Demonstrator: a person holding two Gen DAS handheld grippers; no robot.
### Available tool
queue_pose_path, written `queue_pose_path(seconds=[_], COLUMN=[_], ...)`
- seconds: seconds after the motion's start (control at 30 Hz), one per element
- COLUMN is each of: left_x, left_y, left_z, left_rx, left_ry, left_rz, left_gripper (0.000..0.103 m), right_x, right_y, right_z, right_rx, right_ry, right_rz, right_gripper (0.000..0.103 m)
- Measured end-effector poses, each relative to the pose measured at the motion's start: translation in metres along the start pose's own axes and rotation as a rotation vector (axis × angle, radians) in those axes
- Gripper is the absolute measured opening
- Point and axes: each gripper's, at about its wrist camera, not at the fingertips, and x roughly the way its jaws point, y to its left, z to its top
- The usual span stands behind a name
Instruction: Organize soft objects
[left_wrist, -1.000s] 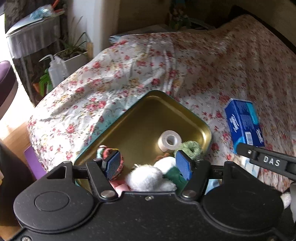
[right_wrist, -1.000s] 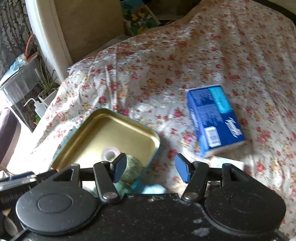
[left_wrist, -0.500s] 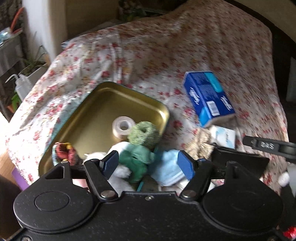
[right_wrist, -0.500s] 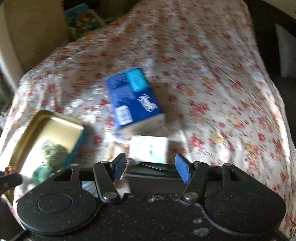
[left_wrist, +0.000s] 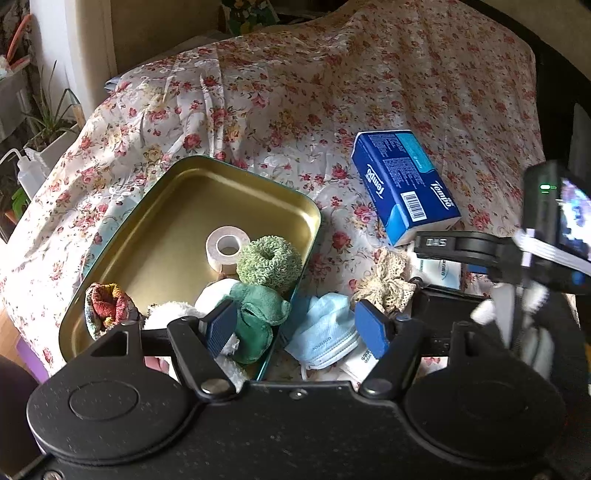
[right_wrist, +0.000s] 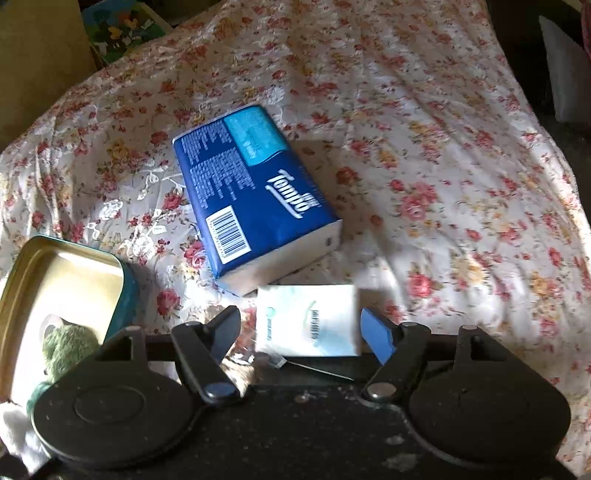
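Hovering over the tin's (left_wrist: 192, 206) near corner, the left tongs (left_wrist: 295, 328) stand open and empty above a blue face mask (left_wrist: 325, 332) lying just outside on the floral bed (left_wrist: 295, 92); their jaws have just been widening. Inside the tin I count one tape roll (left_wrist: 227, 247), one green scrunchie (left_wrist: 269, 263), one green cloth (left_wrist: 258, 314). The right tongs (right_wrist: 299, 332), jaws just opened further, bracket one small white tissue pack (right_wrist: 308, 319) without pressing it; one blue tissue pack (right_wrist: 251, 195) lies beyond. Next, probably, comes closing on it.
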Motion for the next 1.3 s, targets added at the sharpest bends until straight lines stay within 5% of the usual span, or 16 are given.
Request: queue_pose_path(seconds=[0.13, 0.33, 0.83, 1.1, 1.3], left_x=[0.001, 0.003, 0.012, 0.026, 0.045], left_y=[0.003, -0.002, -0.02, -0.048, -0.074], left_z=[0.001, 0.002, -0.004, -0.017, -0.039], left_rx=[-0.01, -0.001, 0.053, 0.139, 0.268], left_ry=[0.005, 0.011, 0.038, 0.065, 0.109], left_rz=[-0.006, -0.02, -0.014, -0.027, -0.039], left_gripper=[0.066, 0.066, 0.066, 0.066, 0.066], right_x=[0.019, 0.038, 0.03, 0.014, -0.006], right_y=[0.012, 0.015, -0.048, -0.073, -0.091], right_z=[0.001, 0.0, -0.012, -0.028, -0.027], right_rx=[-0.013, -0.055, 0.001, 0.046, 0.095], right_ry=[0.019, 0.041, 0.128, 0.157, 0.1], right_rz=[-0.027, -0.104, -0.12, -0.078, -0.038], right_gripper=[0.079, 0.075, 0.071, 0.071, 0.072])
